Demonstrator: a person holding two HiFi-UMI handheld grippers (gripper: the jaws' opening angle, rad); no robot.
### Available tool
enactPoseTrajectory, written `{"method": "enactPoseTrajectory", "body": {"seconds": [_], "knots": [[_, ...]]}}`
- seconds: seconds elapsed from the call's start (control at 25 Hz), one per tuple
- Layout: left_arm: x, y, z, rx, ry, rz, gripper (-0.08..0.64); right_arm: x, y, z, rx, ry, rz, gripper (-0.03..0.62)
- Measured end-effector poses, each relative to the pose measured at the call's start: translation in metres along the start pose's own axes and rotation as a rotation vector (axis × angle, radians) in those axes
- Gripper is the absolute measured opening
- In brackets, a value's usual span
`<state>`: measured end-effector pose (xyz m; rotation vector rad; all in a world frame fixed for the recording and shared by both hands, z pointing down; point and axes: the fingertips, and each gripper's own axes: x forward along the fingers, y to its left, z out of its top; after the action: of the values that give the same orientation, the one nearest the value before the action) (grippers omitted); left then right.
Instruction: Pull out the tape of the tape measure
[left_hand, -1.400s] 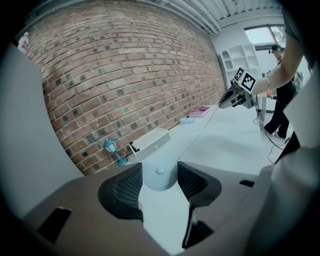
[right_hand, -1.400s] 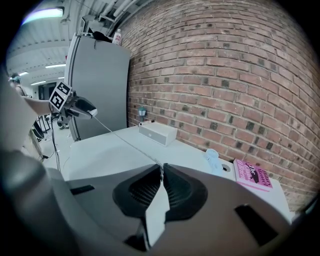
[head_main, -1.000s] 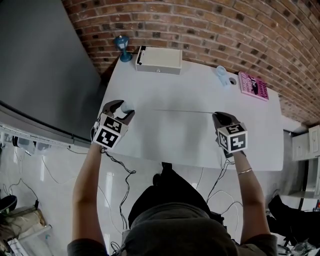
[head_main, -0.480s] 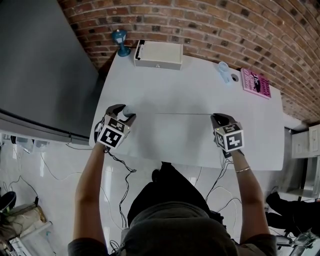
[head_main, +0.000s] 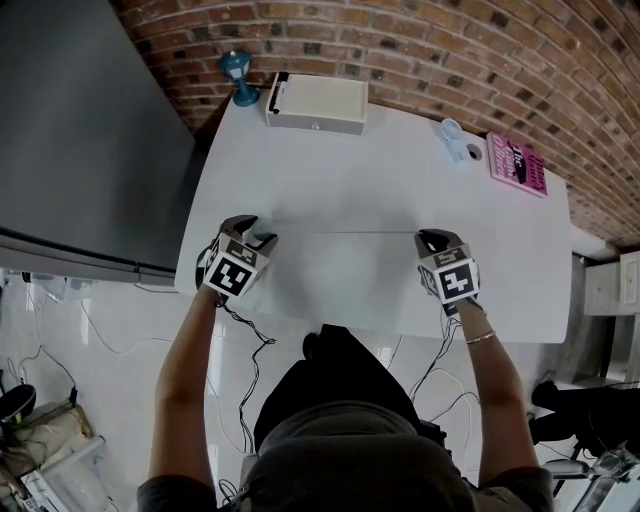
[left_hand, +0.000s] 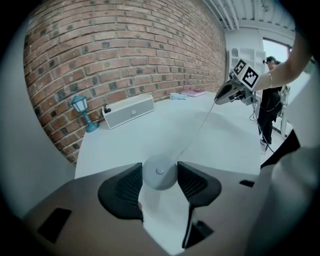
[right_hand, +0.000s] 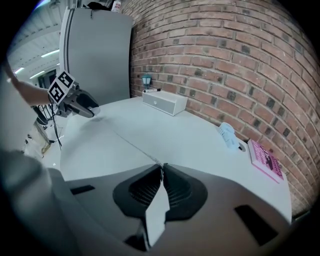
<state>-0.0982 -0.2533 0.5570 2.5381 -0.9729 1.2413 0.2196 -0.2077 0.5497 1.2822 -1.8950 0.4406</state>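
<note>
Your left gripper (head_main: 255, 238) clamps wide around the round white tape measure case (left_hand: 159, 173), near the table's (head_main: 380, 170) front edge. Your right gripper (right_hand: 161, 172) pinches almost closed on the tape (head_main: 350, 233), stretched straight between them. The white box (head_main: 315, 103), blue lamp (head_main: 236, 78) and pink book (head_main: 517, 165) sit well back from it, by the brick wall (head_main: 420, 40).

Both grippers out in front of me, arms spread wide apart.
My left gripper (head_main: 258, 236) points forward and down, its jaws set wide and pressing on the round tape measure (left_hand: 159, 172). My right gripper (head_main: 428, 238) tilts down the same way, jaws almost together, pinching the end of the tape (right_hand: 130, 142). My left forearm (head_main: 180, 370) and right forearm (head_main: 495, 385) reach straight ahead.
</note>
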Motion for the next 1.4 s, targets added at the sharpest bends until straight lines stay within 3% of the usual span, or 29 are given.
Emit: {"method": "enactPoseTrajectory", "body": {"seconds": [0.72,1.4], "knots": [[0.023,-0.011,-0.022,-0.033,0.081,-0.027,0.229,0.027,0.004,-0.025,-0.028,0.11,0.017,0.025],[0.031,-0.012,-0.028,-0.05,0.102,-0.042,0.229,0.045,0.008,-0.037,-0.044,0.16,0.038,0.029]]}}
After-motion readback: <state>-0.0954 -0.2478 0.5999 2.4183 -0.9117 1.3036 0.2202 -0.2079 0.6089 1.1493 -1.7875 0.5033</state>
